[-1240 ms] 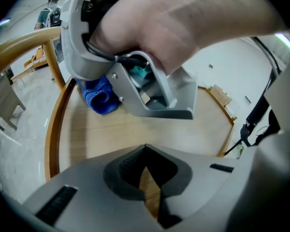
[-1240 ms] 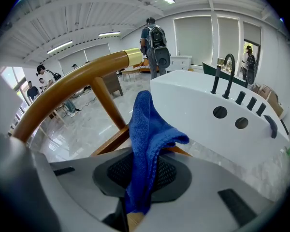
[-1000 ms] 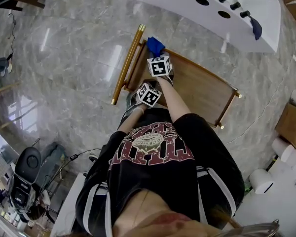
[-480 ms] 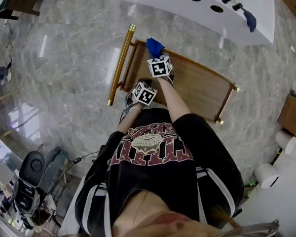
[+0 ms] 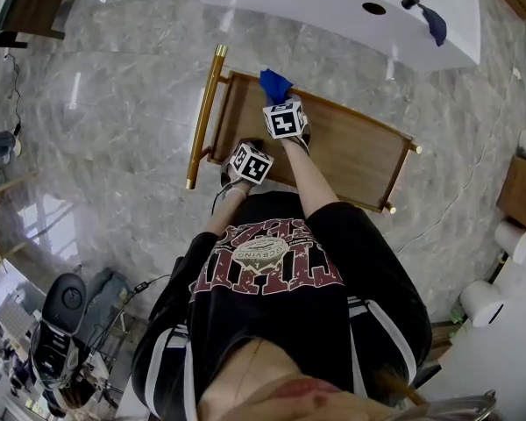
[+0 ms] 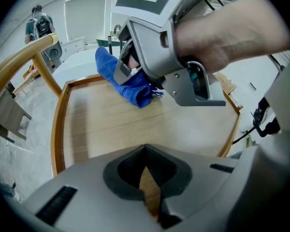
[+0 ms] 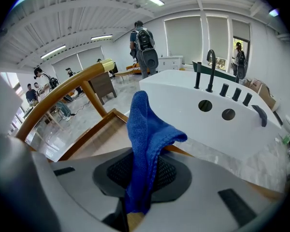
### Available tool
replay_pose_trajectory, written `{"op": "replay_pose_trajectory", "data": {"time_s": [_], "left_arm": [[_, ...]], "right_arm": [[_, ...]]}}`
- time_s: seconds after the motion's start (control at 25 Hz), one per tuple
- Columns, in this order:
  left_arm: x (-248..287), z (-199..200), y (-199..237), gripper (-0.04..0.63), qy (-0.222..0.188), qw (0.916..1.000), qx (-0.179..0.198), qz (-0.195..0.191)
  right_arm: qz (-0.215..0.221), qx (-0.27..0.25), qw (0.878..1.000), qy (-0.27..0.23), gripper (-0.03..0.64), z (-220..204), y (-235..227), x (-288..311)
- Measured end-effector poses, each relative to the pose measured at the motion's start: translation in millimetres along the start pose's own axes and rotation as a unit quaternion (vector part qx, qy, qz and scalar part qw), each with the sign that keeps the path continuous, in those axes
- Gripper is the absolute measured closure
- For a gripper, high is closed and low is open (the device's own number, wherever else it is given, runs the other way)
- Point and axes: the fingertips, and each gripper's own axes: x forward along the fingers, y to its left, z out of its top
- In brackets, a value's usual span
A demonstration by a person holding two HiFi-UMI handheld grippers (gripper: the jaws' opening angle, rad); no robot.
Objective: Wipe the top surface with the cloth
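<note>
The wooden cart top [image 5: 355,156] with a raised rim lies below me. A blue cloth [image 5: 274,83] is pinched in my right gripper [image 5: 280,100], which is shut on it near the top's far left corner. In the right gripper view the cloth [image 7: 144,139] sticks up out of the jaws of the right gripper [image 7: 135,211]. The left gripper view shows the cloth [image 6: 128,83] bunched on the wood [image 6: 106,124]. My left gripper [image 5: 245,150] is at the near left edge, and in its own view the left gripper [image 6: 147,197] is shut on nothing.
A gold handle bar [image 5: 203,117] runs along the cart's left end. A white bathtub [image 5: 377,16] with black taps stands just beyond the cart. Marble floor surrounds it. Boxes [image 5: 519,191] are at the right. People [image 7: 145,45] walk in the background.
The head view has shifted, so the cart and tub sit further left. The right gripper with the cloth is now slightly further from the handle-side corner. Both grippers stay shut.
</note>
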Motion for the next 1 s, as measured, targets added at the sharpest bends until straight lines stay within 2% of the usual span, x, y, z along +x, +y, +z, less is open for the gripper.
{"op": "replay_pose_trajectory", "data": {"time_s": [1.0], "left_arm": [[0,0,-2,0.546,0.022,0.9996,0.005,0.016]], "right_arm": [[-0.022,0.046,0.999,0.007,0.541,-45,-71,-43]]}}
